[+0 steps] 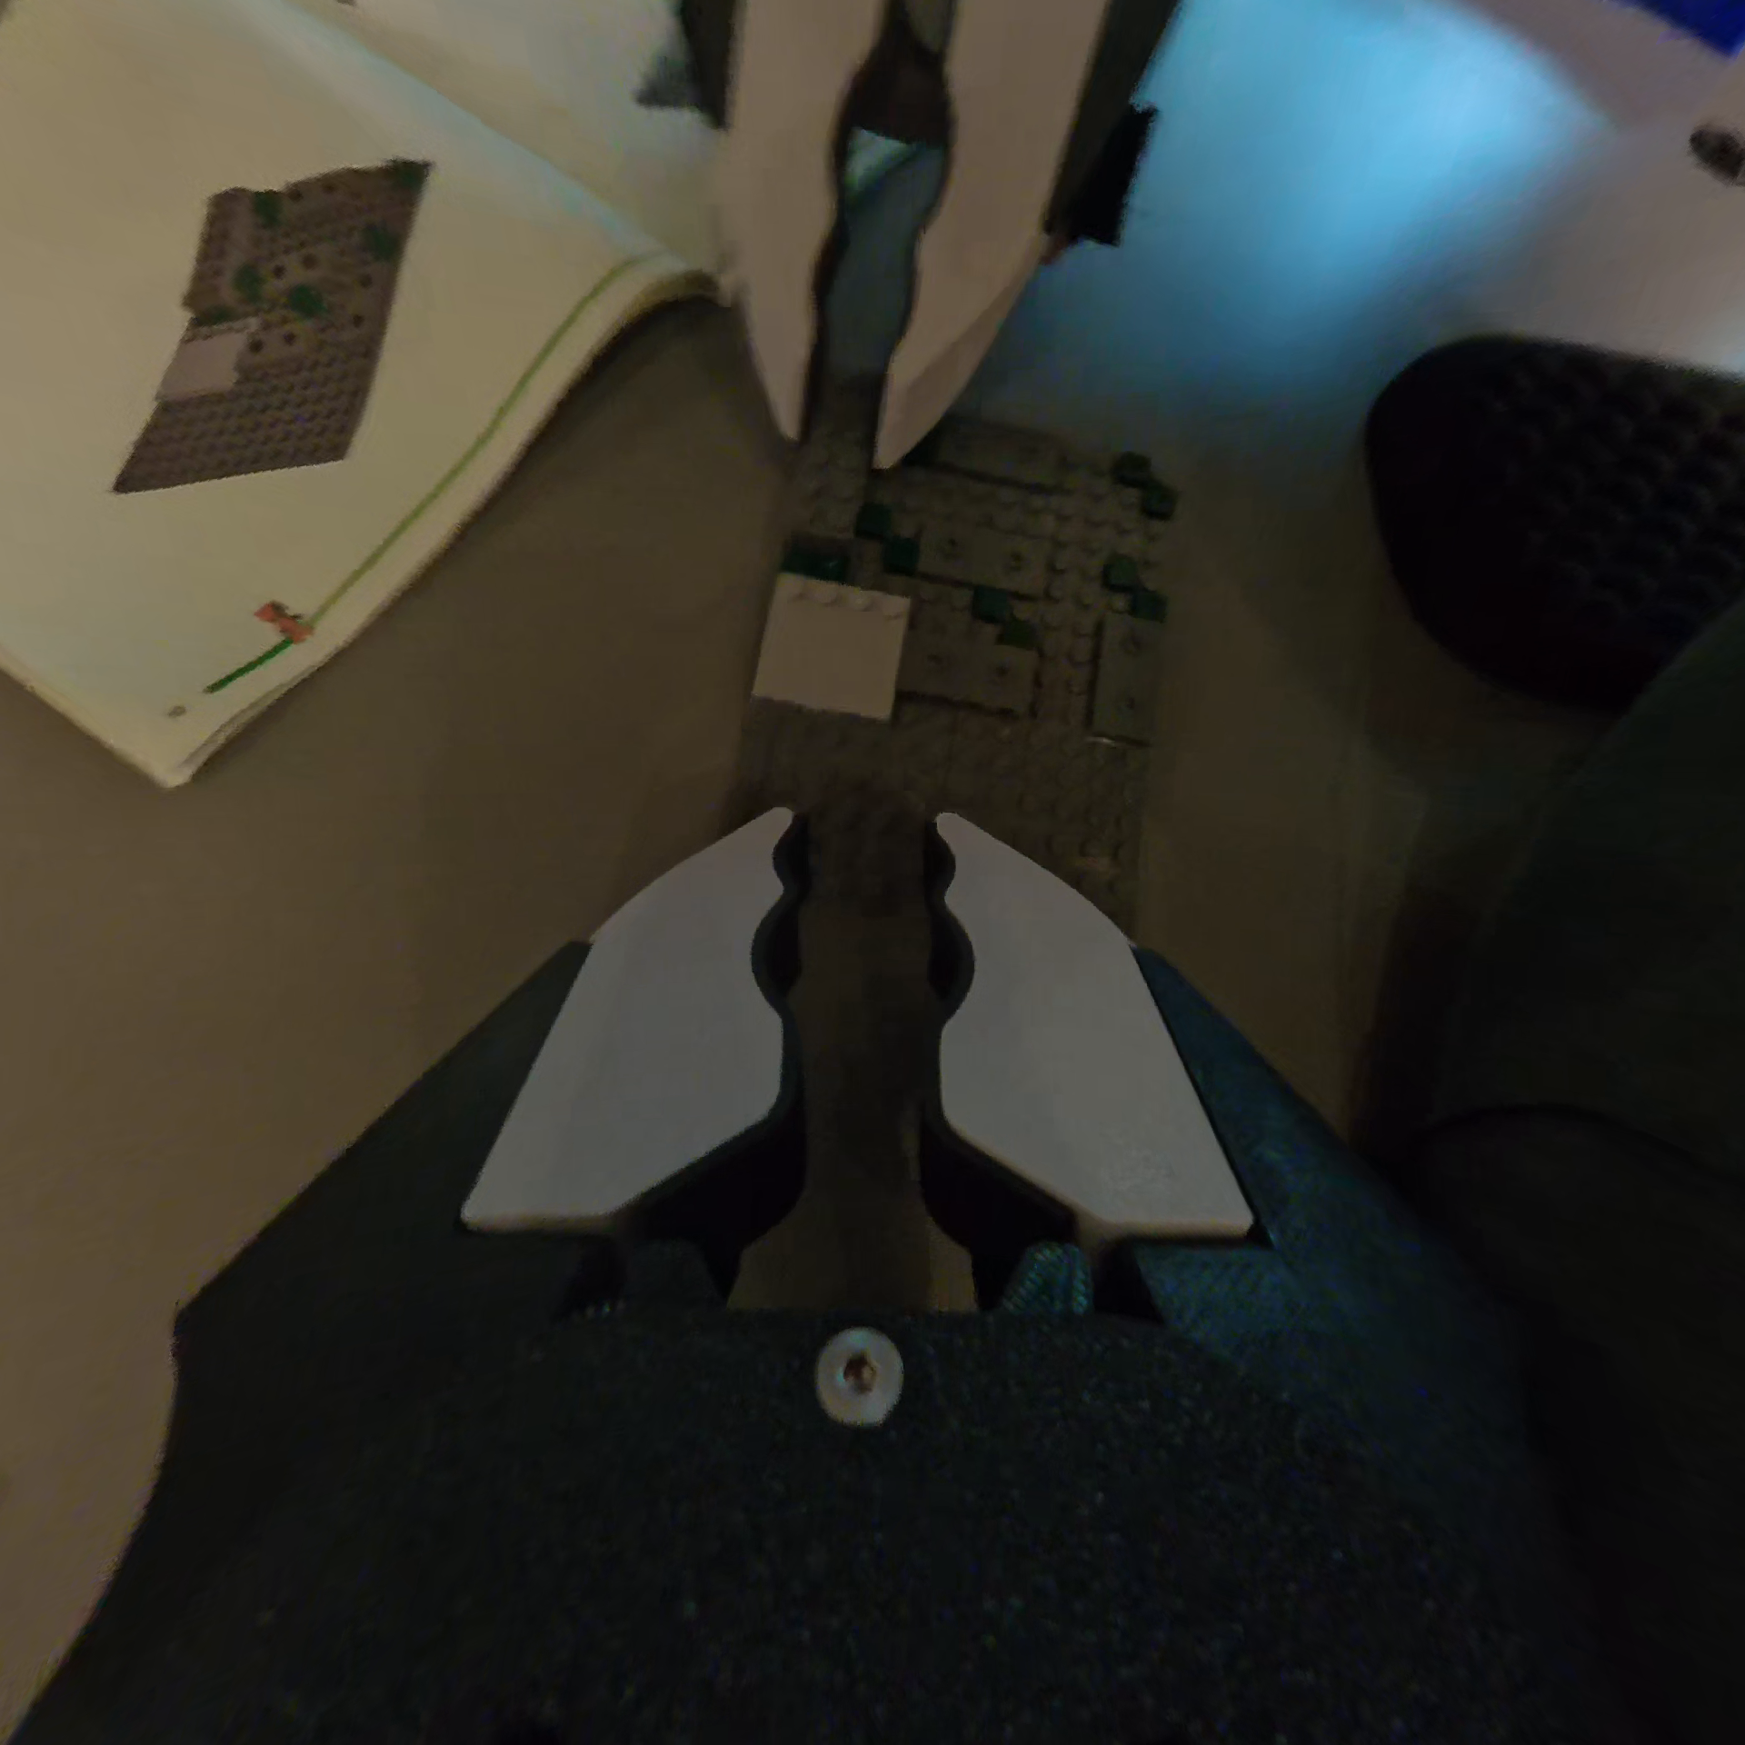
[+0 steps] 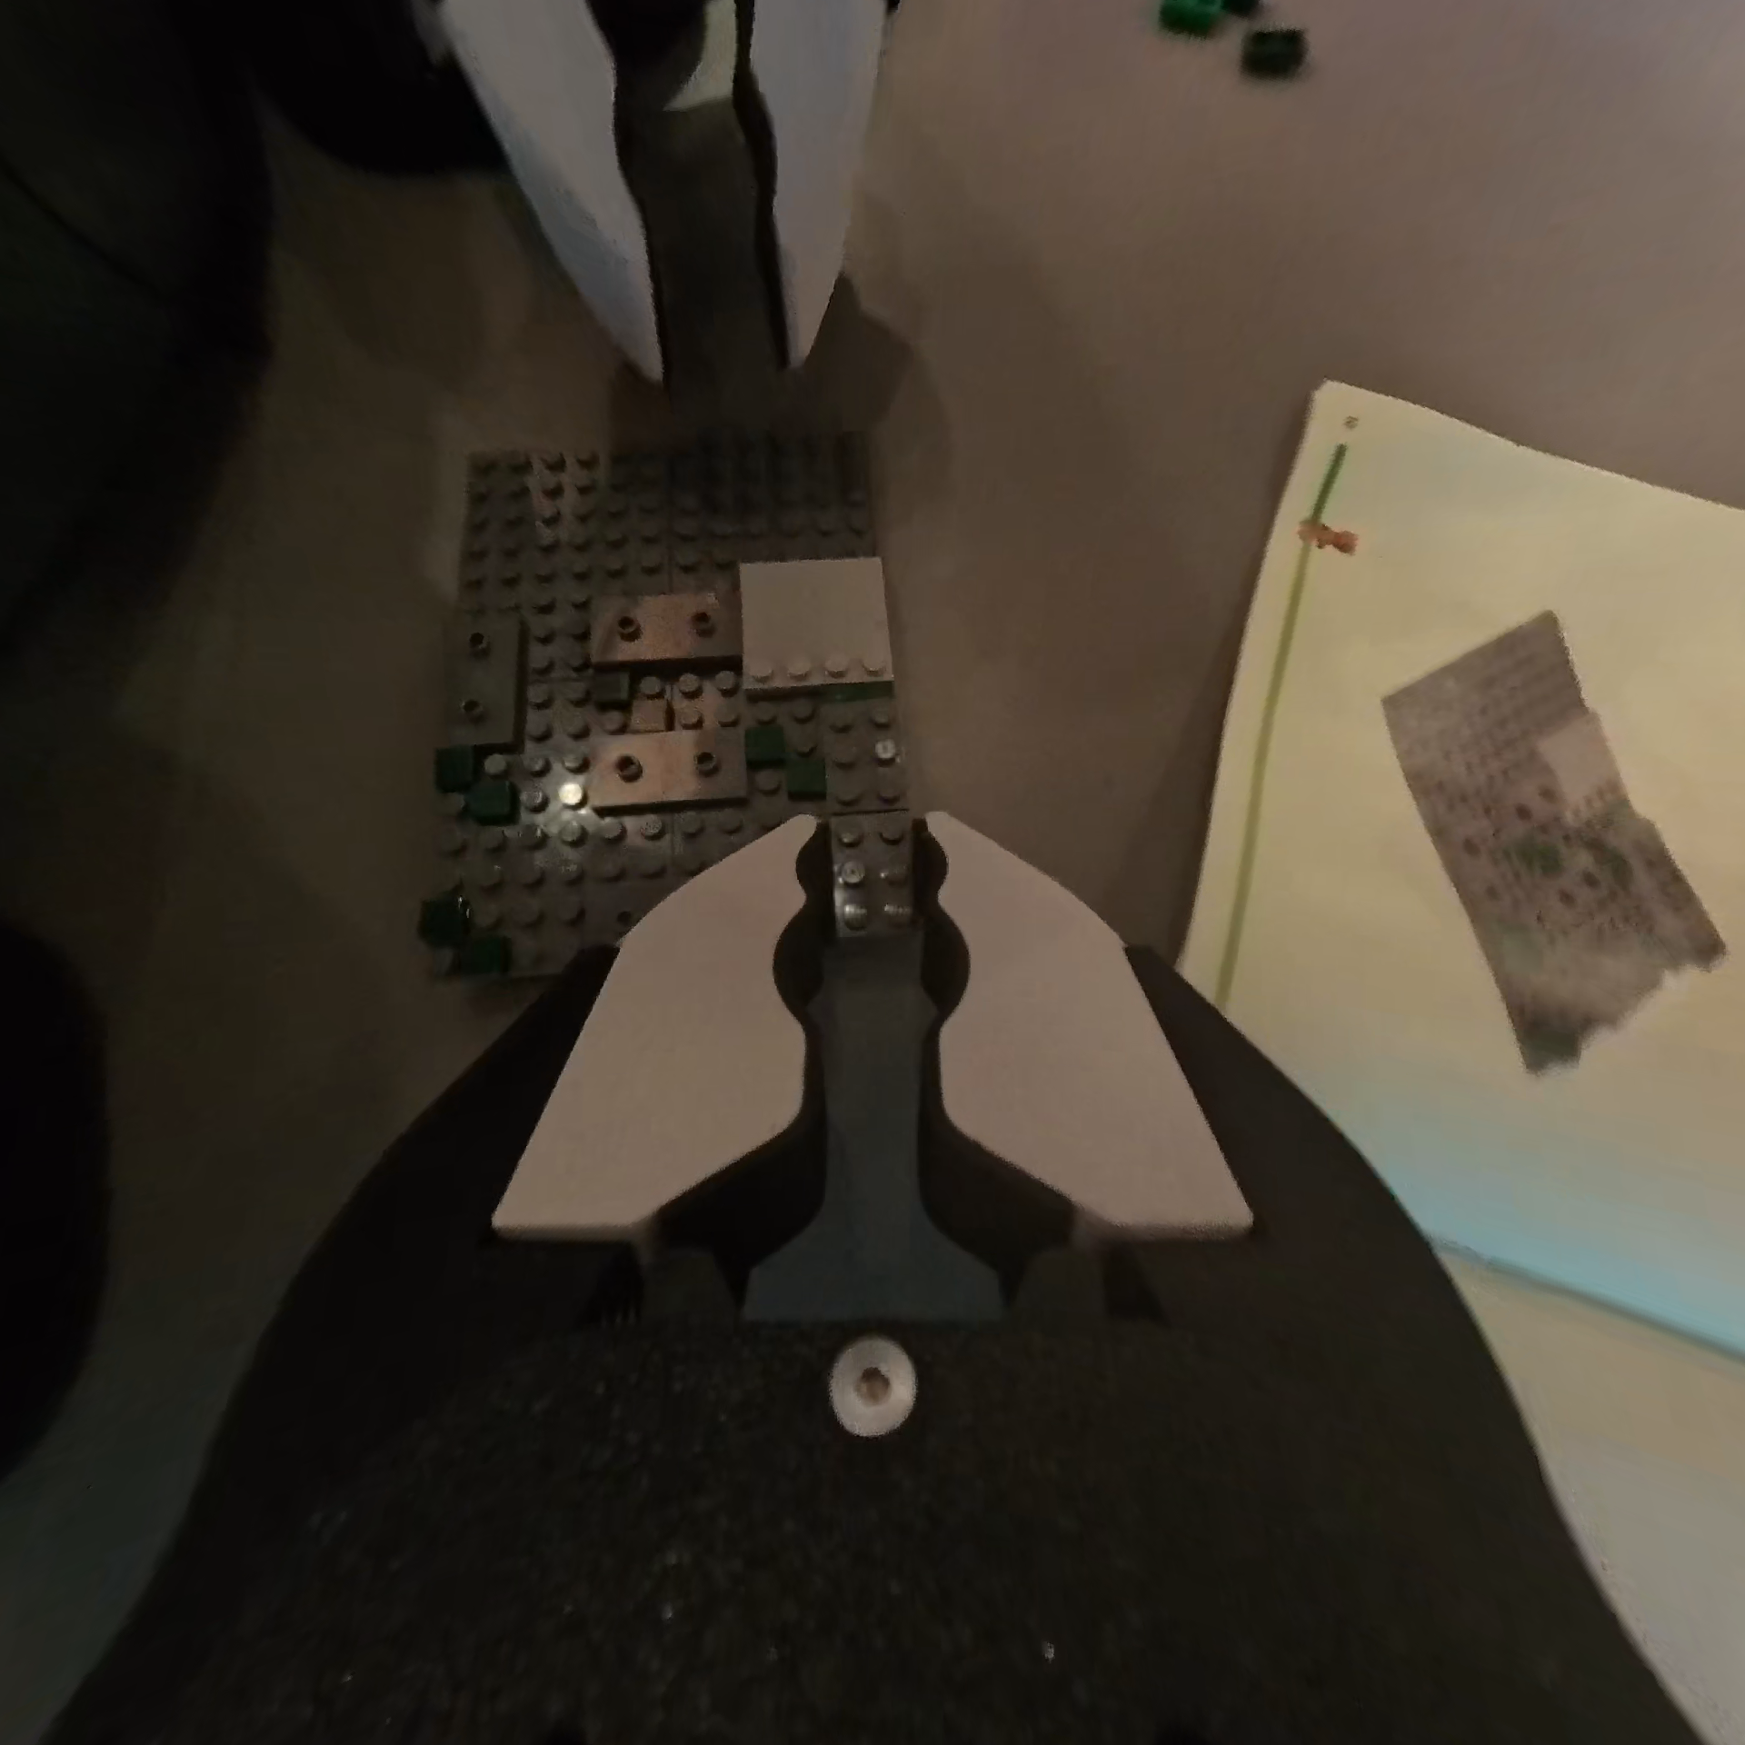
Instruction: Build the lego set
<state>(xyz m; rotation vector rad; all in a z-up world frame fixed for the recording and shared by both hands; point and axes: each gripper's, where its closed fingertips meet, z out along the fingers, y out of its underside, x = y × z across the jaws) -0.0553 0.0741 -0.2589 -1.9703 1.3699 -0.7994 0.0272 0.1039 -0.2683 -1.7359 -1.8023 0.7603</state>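
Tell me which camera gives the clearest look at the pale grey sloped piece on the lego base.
Right wrist view. The pale grey sloped piece sits there unobstructed and brighter, its stud row and smooth slope distinct on the grey base. The left wrist view shows the same piece, whole but dimmer and softer, studs barely distinguishable.

The base plate (image 2: pixel 604 585) is dark grey with rows of round studs, dotted with small dark green bricks (image 2: pixel 486 798) and brown-grey flat tiles (image 2: pixel 666 631); a pale grey sloped piece (image 2: pixel 817 614) sits on it. The worktop (image 1: pixel 378 944) is plain dull beige-brown. The booklet (image 2: pixel 1473 1114) is cream-white with a thin green line and a grey-and-green printed picture. Both tools have white fingers (image 1: pixel 604 1039) on black textured bodies. Loose green bricks (image 2: pixel 1228 28) lie beyond.
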